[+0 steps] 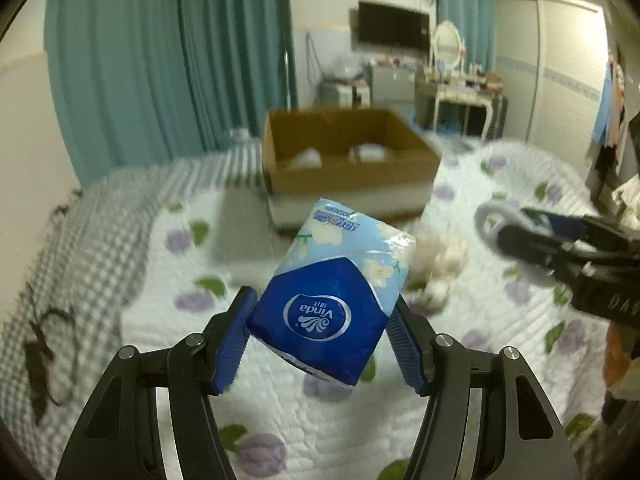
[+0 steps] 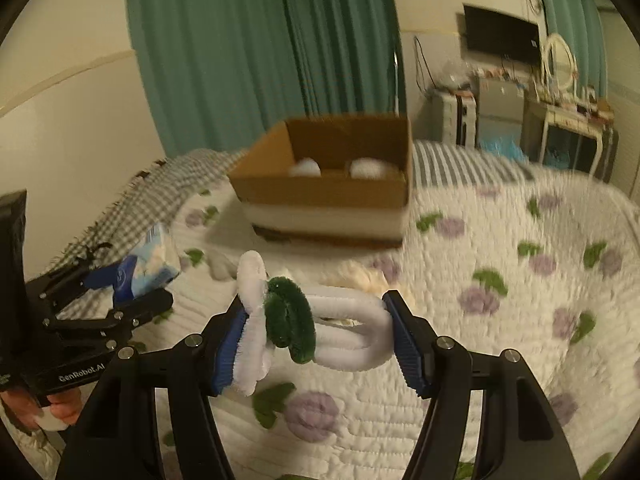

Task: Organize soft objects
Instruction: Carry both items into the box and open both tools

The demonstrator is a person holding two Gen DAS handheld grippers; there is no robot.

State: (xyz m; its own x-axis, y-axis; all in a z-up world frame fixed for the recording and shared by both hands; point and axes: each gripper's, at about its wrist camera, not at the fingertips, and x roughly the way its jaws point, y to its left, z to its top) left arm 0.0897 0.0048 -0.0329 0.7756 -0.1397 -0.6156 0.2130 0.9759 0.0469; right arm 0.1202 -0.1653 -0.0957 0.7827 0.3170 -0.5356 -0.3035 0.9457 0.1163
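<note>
Left gripper (image 1: 322, 326): jaws closed on a blue tissue pack (image 1: 340, 292), held in the air above the bed at lower centre of the left wrist view.
Right gripper (image 2: 316, 334): jaws closed on a white fuzzy loop toy (image 2: 352, 342) with a dark green fuzzy ring (image 2: 290, 322) threaded on it, lower centre of the right wrist view.
Cardboard box (image 1: 352, 178): open, resting on the bed at centre frame, beyond both grippers.
Bed (image 1: 280, 420): white quilt printed with purple flowers; a grey checked blanket (image 1: 76, 240) at the left.
Progress: two white soft items (image 2: 306, 168) already lie inside the box. Both held items appear to be on their way there, not yet released.
Left to do: a pale fluffy object (image 1: 440, 264) lies on the quilt right of the pack, probably next.
Only in left view: the printed face of the pack, and the fluffy object more plainly.
Only in right view: the loop toy's green ring, and the person's hand (image 2: 60, 408) at lower left gripping the left tool.
</note>
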